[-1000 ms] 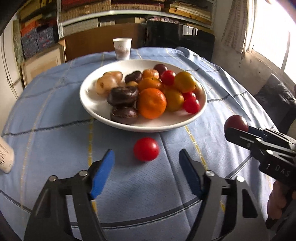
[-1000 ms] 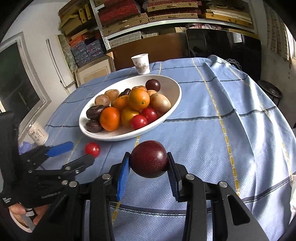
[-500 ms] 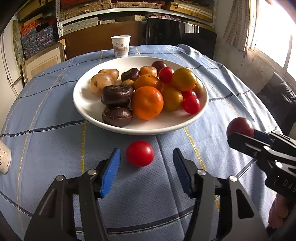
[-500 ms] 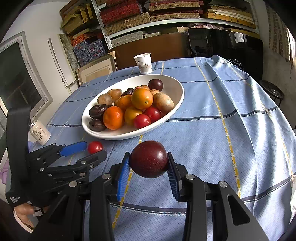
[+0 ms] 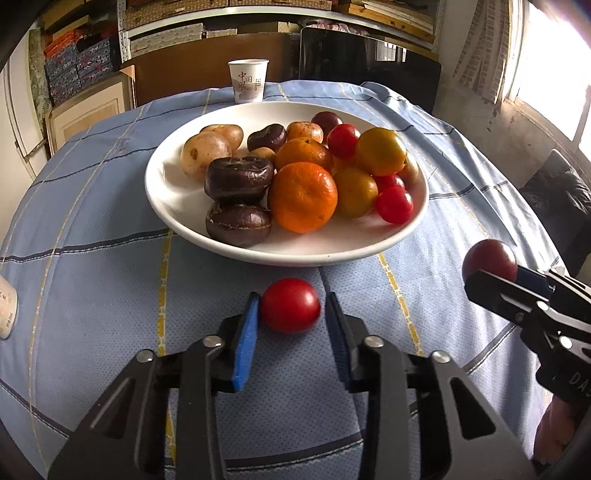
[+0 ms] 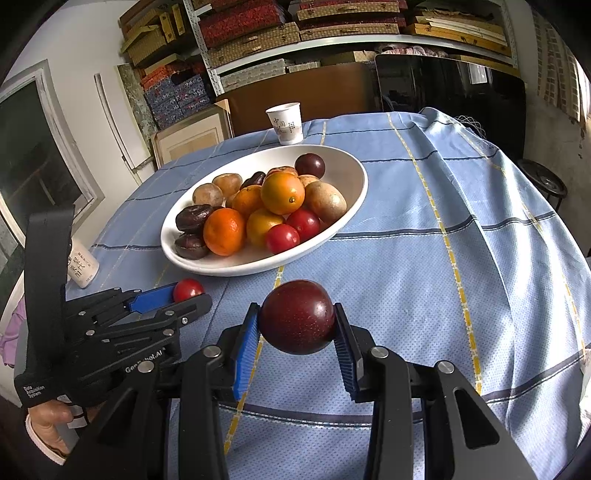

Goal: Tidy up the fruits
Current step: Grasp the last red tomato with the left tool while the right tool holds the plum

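A small, round red tomato [image 5: 290,305] lies on the tablecloth just in front of the near rim of the bowl, clamped between the blue pads of the left gripper [image 5: 291,314], whose fingers have closed together on it. A pale blue tablecloth [image 6: 424,266] with dark and yellow stripes covers the round table; behind it, shelves [image 6: 332,33] stacked with boxes and books line the far wall, and bright daylight enters through a window [image 5: 546,66] on the right. A white paper cup [image 5: 248,80] with printed characters stands at the far edge of the table, and another is seen at the left edge. A wide white ceramic bowl [image 5: 170,192] sits in the middle, filled with oranges [image 5: 302,196], wrinkled dark purple fruits [image 5: 238,179], pale brown round fruits [image 5: 205,154] and further red tomatoes [image 5: 394,204]. To the right, a smooth, dark maroon round fruit [image 6: 297,316] is gripped above the cloth between the fingers of the right gripper [image 6: 297,332].
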Motion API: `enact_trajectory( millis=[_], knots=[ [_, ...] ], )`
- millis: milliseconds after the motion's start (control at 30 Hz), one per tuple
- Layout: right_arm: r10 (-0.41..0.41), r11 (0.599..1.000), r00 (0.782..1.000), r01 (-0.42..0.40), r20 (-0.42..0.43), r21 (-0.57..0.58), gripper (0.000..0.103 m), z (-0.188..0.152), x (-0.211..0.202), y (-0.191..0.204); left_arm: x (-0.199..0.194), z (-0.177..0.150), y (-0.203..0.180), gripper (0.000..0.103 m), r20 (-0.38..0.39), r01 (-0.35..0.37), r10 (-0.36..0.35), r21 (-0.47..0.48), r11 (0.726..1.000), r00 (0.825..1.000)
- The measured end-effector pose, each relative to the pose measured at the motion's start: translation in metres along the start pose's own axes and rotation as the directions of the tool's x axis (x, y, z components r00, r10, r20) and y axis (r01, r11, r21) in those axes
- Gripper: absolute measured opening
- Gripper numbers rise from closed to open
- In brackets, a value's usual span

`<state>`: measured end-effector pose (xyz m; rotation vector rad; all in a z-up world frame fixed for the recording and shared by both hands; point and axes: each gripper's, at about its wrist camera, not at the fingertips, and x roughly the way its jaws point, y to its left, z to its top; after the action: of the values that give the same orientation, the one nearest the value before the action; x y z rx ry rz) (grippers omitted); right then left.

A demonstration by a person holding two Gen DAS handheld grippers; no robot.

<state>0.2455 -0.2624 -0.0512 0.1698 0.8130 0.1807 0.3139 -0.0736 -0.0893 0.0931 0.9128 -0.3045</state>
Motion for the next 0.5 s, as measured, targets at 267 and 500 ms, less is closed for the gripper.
enact_trajectory(
  millis=[267, 500],
  knots=[
    [-0.003, 1.0, 1.0, 0.003, -0.004, 0.0, 0.039, 0.0, 0.0006, -0.0005, -0.0019, -0.0015, -0.0019, 0.032, 0.004, 0.014, -0.014, 0.007, 1.0, 1.0],
    [-0.01, 1.0, 1.0, 0.01, -0.013, -0.002, 0.039, -0.0008, 0.004, -0.0021, -0.0092, -0.0059, -0.0017, 0.032, 0.015, 0.026, -0.026, 0.004, 1.0, 1.0]
  ],
)
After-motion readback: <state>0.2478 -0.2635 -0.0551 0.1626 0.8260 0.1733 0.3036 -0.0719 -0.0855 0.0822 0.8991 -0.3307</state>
